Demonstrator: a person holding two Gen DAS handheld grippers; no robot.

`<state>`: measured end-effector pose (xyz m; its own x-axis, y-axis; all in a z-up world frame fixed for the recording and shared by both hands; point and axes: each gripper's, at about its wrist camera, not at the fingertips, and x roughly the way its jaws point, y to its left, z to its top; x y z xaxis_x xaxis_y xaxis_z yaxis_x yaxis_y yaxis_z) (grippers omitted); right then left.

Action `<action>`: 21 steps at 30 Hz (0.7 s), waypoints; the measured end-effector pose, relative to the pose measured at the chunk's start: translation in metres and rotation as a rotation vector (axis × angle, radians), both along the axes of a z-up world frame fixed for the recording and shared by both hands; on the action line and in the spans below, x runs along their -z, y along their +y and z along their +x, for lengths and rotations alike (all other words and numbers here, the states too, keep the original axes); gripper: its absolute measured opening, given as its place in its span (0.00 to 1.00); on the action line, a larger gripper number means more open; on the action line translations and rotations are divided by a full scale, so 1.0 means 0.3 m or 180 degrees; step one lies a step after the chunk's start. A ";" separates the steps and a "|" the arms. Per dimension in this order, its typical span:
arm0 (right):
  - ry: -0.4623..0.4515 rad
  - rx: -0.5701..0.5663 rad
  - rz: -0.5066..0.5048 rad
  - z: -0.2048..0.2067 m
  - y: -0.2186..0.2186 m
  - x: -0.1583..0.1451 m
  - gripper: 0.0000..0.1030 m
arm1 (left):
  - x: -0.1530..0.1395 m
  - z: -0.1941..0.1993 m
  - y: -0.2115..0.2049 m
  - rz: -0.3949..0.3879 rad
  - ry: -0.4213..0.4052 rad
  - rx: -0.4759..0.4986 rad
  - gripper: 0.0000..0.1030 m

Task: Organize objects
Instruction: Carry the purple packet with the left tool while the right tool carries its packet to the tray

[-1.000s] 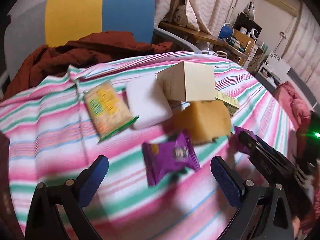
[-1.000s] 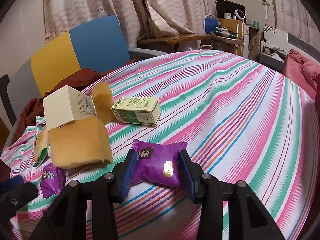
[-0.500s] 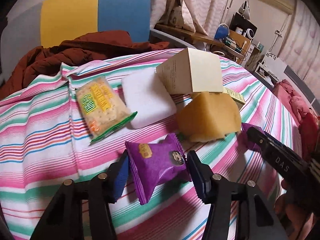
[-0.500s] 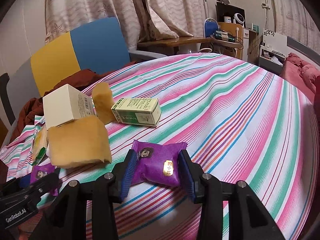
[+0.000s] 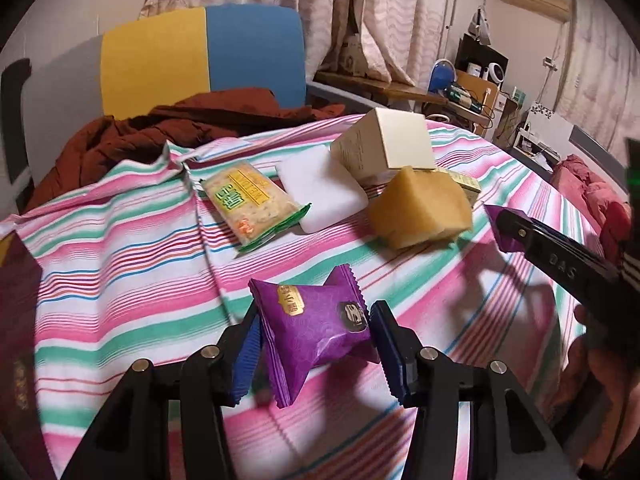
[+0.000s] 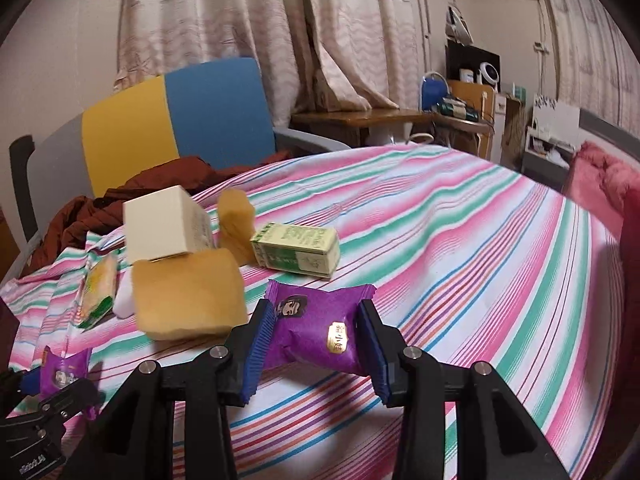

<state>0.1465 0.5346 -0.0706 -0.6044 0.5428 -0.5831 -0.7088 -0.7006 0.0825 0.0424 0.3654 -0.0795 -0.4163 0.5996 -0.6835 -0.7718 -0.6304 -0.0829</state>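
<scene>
Between the left gripper's (image 5: 316,346) jaws a purple packet (image 5: 316,324) sits clamped above the striped tabletop (image 5: 120,280); the right gripper (image 6: 316,344) clamps a second packet (image 6: 320,328). Beyond stand boxes (image 6: 296,250), sponges (image 6: 188,294), a chair (image 6: 180,120) and curtains (image 6: 260,20).

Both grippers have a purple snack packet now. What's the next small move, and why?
Probably lift both straight up a little. The left gripper is shut on one purple foil snack packet, the right gripper on the other purple packet, and both look barely clear of the striped tablecloth, with the yellow sponge block close by.
</scene>
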 end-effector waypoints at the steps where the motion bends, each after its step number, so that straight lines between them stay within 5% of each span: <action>1: -0.0001 -0.0029 0.0001 0.001 -0.010 -0.001 0.42 | -0.003 0.007 -0.008 0.0004 0.0025 0.0005 0.52; 21: 0.0069 -0.0958 -0.0200 -0.039 -0.329 -0.064 0.42 | -0.062 0.140 -0.244 0.0272 0.0372 0.0029 0.52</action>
